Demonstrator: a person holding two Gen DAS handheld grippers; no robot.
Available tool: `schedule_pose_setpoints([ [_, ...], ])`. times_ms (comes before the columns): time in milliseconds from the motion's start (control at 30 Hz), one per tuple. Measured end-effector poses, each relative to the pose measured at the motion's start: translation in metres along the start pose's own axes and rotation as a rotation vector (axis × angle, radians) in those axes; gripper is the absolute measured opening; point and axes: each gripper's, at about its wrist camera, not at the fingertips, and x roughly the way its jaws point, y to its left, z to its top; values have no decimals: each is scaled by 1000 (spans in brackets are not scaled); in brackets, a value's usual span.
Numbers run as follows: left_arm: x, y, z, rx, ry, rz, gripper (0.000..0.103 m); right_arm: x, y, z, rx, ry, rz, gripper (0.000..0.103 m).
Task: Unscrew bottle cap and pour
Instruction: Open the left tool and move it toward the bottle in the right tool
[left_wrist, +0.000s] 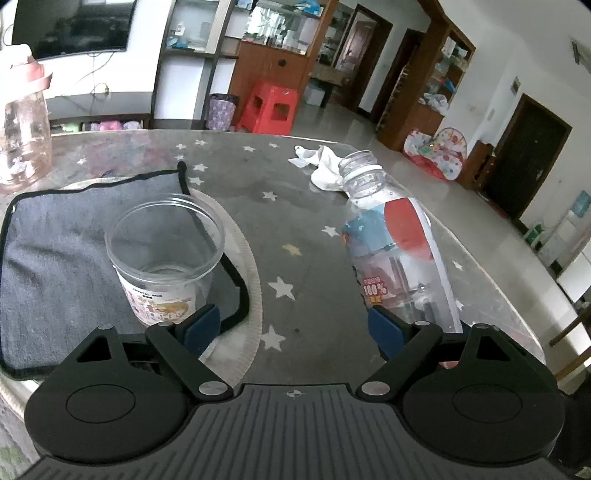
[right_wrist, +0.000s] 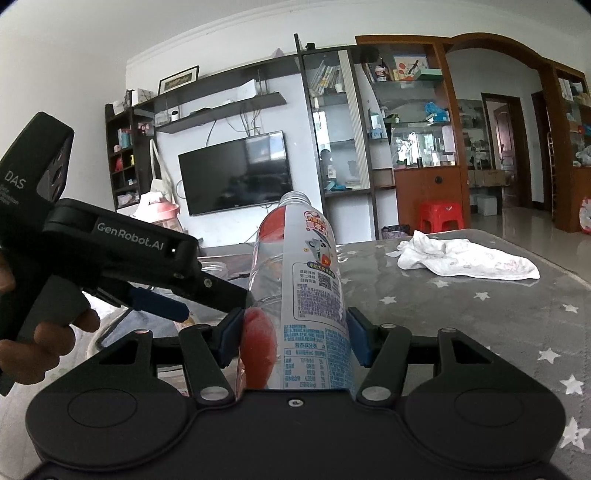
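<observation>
right tool (right_wrist: 291, 338) clamped on uncapped clear plastic bottle (right_wrist: 303, 280); left tool (left_wrist: 295, 328) apart, empty. risk: overshooting clear plastic cup (left_wrist: 166, 254) left of it, spilling.

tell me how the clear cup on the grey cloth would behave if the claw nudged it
The clear cup looks thin plastic and nearly empty, so probably light and easy to slide or tip. Its wall would likely flex under a squeeze. The grey cloth beneath may bunch rather than let it glide.
</observation>
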Motion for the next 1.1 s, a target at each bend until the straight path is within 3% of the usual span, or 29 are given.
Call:
schedule_pose_setpoints([
  [533, -21, -18, 12, 29, -33, -51, 88, 1, -4, -2, 5, -6, 0, 62],
  [1100, 1, -37, 28, 37, -6, -129, 88, -1, -3, -3, -3, -18, 27, 62],
])
